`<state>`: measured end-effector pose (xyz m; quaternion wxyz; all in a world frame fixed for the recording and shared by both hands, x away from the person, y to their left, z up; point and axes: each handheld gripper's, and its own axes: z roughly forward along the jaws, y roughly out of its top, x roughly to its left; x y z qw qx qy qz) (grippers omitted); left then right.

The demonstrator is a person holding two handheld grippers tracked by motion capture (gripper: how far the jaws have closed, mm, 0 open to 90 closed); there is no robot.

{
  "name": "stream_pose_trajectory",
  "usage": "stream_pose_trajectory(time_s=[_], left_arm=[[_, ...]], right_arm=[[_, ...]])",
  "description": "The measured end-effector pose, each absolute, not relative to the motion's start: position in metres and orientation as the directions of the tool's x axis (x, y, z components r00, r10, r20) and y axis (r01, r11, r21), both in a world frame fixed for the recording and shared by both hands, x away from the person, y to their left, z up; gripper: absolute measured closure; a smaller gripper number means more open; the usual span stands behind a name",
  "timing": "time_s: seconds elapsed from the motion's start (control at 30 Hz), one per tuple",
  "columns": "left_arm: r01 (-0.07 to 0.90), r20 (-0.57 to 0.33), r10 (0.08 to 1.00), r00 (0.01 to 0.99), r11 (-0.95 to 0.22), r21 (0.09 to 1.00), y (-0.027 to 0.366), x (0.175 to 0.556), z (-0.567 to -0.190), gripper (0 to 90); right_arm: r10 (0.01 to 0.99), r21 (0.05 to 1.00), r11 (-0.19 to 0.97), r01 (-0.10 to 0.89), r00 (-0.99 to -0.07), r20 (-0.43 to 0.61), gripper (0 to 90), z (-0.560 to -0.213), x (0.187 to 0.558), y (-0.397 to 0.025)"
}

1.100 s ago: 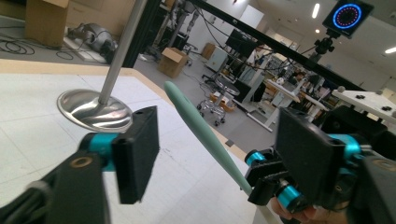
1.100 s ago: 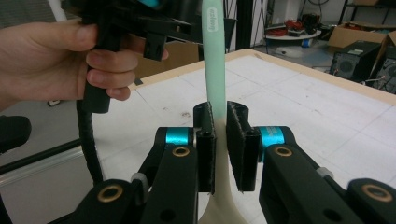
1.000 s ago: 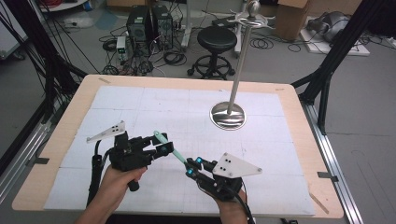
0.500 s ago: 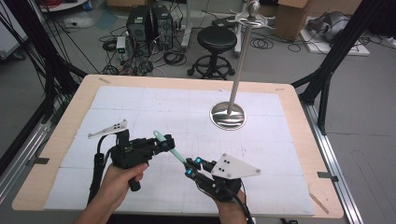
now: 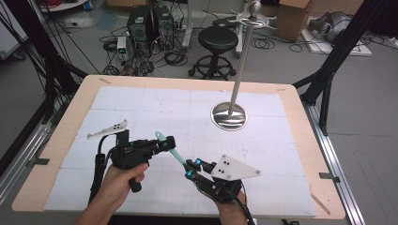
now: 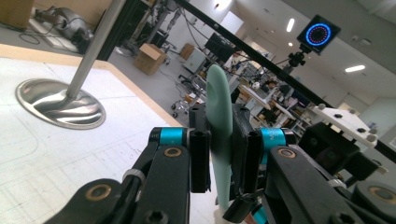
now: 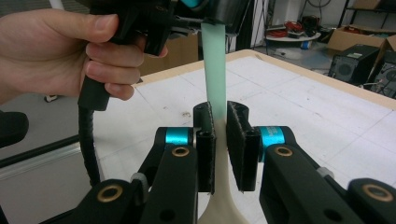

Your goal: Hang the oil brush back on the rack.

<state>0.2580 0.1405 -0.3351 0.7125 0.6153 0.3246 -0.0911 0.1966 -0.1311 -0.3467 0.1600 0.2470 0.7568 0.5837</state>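
A slim utensil (image 5: 176, 153) with a mint-green blade and a cream handle is held in the air between both grippers, over the near middle of the table. My left gripper (image 5: 166, 143) is shut on the green blade (image 6: 219, 102), whose rounded tip sticks up past the jaws. My right gripper (image 5: 190, 168) is shut on the cream handle end (image 7: 215, 140). In the right gripper view the green strip (image 7: 215, 70) rises to the left gripper, held by a hand (image 7: 70, 51).
A metal stand with a round shiny base (image 5: 229, 116) and a tall pole (image 5: 241, 61) stands on the white mat (image 5: 141, 103) at the far right middle. The wooden table edge (image 5: 61, 136) frames the mat. Stools, cables and boxes lie beyond.
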Motion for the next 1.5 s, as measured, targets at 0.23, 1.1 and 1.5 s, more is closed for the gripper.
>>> stream_pose_trajectory(time_s=[0.23,1.1,1.5], left_arm=[[0.480,-0.514,0.260,0.818,0.186,0.857,0.140,0.255,-0.329,82.1],[0.262,-0.261,0.034,0.965,-0.048,0.964,0.141,0.242,-0.298,82.5],[0.229,-0.231,-0.028,0.973,-0.070,0.971,0.131,0.238,-0.297,82.5]], right_arm=[[0.541,0.964,0.189,0.185,-0.839,0.055,80.0,-0.349,0.197,-0.131],[0.132,0.954,0.170,0.246,-0.965,0.225,55.0,-0.346,0.218,-0.147],[0.044,0.952,0.183,0.245,-0.970,0.241,78.2,-0.346,0.218,-0.129]])
